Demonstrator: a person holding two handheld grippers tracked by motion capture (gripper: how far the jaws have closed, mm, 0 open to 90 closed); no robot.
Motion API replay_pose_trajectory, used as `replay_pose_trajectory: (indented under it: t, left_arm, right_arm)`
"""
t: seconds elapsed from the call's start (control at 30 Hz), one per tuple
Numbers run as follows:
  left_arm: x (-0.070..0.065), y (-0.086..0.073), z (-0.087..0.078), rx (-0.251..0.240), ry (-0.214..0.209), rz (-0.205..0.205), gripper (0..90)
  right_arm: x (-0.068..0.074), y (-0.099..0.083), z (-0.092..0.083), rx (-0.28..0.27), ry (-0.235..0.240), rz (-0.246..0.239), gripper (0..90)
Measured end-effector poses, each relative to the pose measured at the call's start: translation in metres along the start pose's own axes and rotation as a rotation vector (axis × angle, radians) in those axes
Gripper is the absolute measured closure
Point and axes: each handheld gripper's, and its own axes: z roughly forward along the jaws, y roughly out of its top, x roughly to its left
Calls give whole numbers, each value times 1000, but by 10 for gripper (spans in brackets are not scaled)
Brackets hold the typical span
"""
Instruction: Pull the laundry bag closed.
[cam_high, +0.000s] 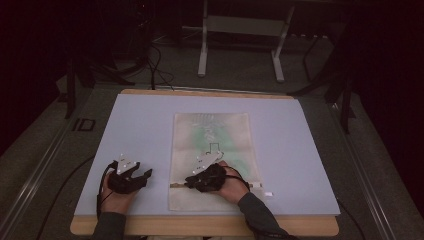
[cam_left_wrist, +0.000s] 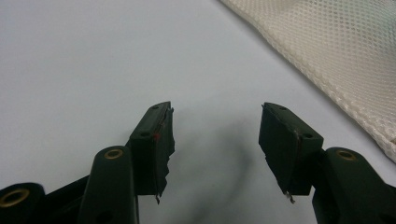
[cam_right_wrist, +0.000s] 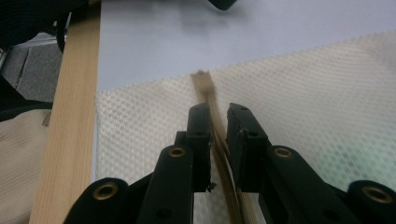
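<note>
One mesh bag (cam_high: 212, 160) lies flat at the centre of the pale mat (cam_high: 300, 150) on the table (cam_high: 200, 226). Something green shows faintly through its netting; what it is cannot be told. A tan zipper strip (cam_right_wrist: 205, 88) runs across the bag near its 6 o'clock edge. The right gripper (cam_right_wrist: 218, 116), at 6 o'clock on the bag, has its jaws nearly together with the strip between them; whether the pads press it cannot be told. The left gripper (cam_left_wrist: 215, 126), at 9 o'clock just beside the bag, stands released, jaws wide over bare mat.
</note>
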Motion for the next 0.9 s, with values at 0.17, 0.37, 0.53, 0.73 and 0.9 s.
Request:
replay_pose_trajectory:
  t: [0.17,0.37,0.53,0.73,0.9]
  left_arm:
    - [0,0,0,-1,-3,-1,440]
    - [0,0,0,-4,-8,2,456]
    - [0,0,0,-3,-19,9,478]
    - [0,-1,-2,-17,-48,20,567]
    - [-7,0,-9,-28,-118,57,659]
  right_arm:
    - [1,8,9,7,13,-8,789]
    - [2,14,23,34,22,-19,768]
    - [2,17,29,42,27,-19,764]
    - [2,22,36,55,37,-29,779]
    - [1,23,38,59,43,-26,808]
